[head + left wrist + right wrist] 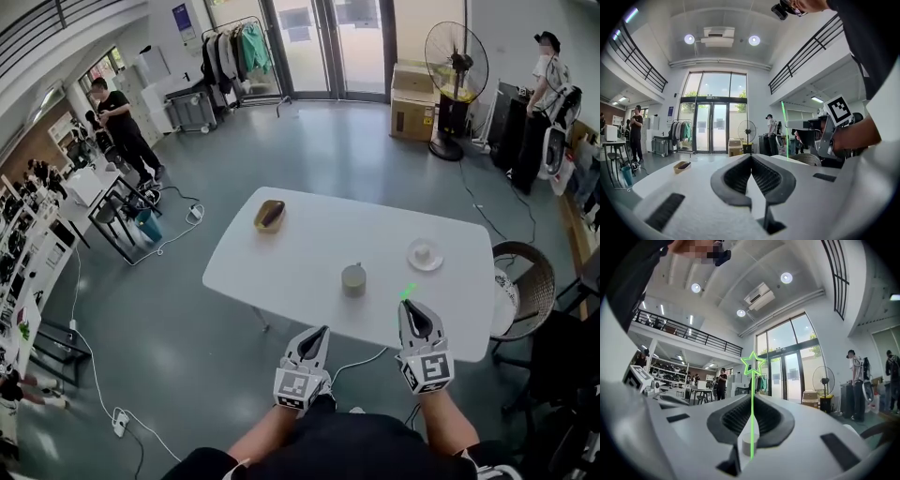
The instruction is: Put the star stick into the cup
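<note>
A grey cup [353, 279] stands upright on the white table [309, 262], near its front edge. My right gripper [410, 305] hovers over the front edge to the right of the cup, shut on a thin green star stick [407, 292]. In the right gripper view the stick [751, 418] rises between the closed jaws, its outline star at the top, and the gripper [752, 397] points level across the room. My left gripper [324, 330] hangs just off the front edge, below and left of the cup. Its jaws [751, 159] meet with nothing between them.
An oval wooden tray [270, 215] lies at the table's far left, and a small white dish [425, 254] sits to the right of the cup. A wicker chair [527, 281] stands off the right end. A standing fan [456, 66] and people are further back.
</note>
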The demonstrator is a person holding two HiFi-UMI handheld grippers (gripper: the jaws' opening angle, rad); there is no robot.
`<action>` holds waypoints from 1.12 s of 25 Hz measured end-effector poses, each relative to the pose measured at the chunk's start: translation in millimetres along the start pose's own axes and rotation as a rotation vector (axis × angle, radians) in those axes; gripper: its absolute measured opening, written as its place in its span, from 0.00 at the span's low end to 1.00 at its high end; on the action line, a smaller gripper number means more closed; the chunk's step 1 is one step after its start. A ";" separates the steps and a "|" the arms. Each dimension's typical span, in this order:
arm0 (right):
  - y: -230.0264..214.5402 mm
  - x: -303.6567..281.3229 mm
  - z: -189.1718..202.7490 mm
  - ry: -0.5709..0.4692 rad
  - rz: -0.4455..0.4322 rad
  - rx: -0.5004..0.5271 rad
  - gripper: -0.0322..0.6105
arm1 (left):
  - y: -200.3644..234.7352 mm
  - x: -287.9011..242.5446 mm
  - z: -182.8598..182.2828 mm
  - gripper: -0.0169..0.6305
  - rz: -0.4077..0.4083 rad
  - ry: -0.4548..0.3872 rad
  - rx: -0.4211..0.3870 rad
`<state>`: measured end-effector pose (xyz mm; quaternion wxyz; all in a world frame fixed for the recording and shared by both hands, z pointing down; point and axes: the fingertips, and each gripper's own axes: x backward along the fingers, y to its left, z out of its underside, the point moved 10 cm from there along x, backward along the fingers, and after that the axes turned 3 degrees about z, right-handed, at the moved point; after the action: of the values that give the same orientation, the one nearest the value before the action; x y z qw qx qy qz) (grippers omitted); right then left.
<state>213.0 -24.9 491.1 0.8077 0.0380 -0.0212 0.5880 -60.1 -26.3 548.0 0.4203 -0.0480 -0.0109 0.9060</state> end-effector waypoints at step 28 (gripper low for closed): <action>32.6 -176.1 15.4 0.041 0.092 -0.008 0.08 | 176.6 -84.3 -6.4 0.05 0.097 -0.013 0.007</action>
<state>128.0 -183.3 493.7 0.7802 0.0215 -0.0088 0.6250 -139.7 -204.9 537.6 0.3762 -0.0408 -0.0081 0.9256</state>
